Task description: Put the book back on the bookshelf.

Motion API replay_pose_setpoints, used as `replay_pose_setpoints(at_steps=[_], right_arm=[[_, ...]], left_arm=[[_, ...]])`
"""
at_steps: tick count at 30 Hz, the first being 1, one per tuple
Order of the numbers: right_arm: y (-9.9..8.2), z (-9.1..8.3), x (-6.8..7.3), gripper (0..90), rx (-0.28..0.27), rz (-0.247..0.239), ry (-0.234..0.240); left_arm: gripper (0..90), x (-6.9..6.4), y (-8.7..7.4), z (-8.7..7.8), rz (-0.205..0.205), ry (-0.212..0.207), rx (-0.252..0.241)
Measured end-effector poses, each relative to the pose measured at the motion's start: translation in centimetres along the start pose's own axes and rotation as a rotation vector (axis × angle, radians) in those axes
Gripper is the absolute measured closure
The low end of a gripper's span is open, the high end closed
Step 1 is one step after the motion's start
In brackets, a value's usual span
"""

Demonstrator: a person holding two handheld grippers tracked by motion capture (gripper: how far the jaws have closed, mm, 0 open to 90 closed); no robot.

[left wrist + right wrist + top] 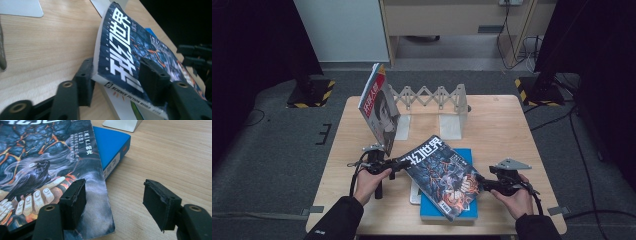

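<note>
My left gripper (399,164) has its jaws clamped across the spine corner of the dark science-fiction magazine (444,175), one pad under the cover and one on top, as the left gripper view shows. The magazine sits tilted over a blue book (110,147) near the table's (497,120) six o'clock edge. My right gripper (484,184) stands with jaws apart at the magazine's four o'clock corner: one pad over the cover, the other over bare wood, gripping nothing. At eleven o'clock another magazine (379,107) leans against the folding rack (432,97).
</note>
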State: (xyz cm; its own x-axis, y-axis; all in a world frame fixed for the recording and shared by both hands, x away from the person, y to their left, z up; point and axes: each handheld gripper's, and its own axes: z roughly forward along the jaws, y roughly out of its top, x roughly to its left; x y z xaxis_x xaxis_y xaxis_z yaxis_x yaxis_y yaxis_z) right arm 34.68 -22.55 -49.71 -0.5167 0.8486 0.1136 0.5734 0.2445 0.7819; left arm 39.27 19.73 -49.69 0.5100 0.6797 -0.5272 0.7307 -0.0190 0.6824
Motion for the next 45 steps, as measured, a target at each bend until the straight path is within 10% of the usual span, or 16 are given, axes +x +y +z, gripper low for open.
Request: replay_pose_setpoints(at_steps=[15, 21, 28, 33, 45], right_arm=[[0.0, -0.1, -0.2, 32.7, -0.009, -0.009, -0.015], [-0.1, -0.1, -0.2, 32.7, -0.008, -0.005, -0.014], [-0.2, 0.0, -0.2, 33.2, -0.01, -0.003, -0.024], [-0.3, 0.0, -0.2, 33.9, -0.004, -0.005, -0.037], [-0.4, 0.0, -0.6, 30.7, -0.006, 0.01, -0.039]], left_arm=[[29.4, 0.2, -1.4, 1.8, 0.051, -0.005, 0.073], [25.1, 0.6, -1.5, 2.8, -0.012, -0.072, 0.091], [39.6, -0.2, -0.6, 1.4, -0.016, -0.057, 0.095], [48.5, -1.3, 0.1, 0.0, -0.064, -0.146, 0.049], [61.5, -2.2, 0.2, 0.7, -0.131, -0.187, 0.125]])
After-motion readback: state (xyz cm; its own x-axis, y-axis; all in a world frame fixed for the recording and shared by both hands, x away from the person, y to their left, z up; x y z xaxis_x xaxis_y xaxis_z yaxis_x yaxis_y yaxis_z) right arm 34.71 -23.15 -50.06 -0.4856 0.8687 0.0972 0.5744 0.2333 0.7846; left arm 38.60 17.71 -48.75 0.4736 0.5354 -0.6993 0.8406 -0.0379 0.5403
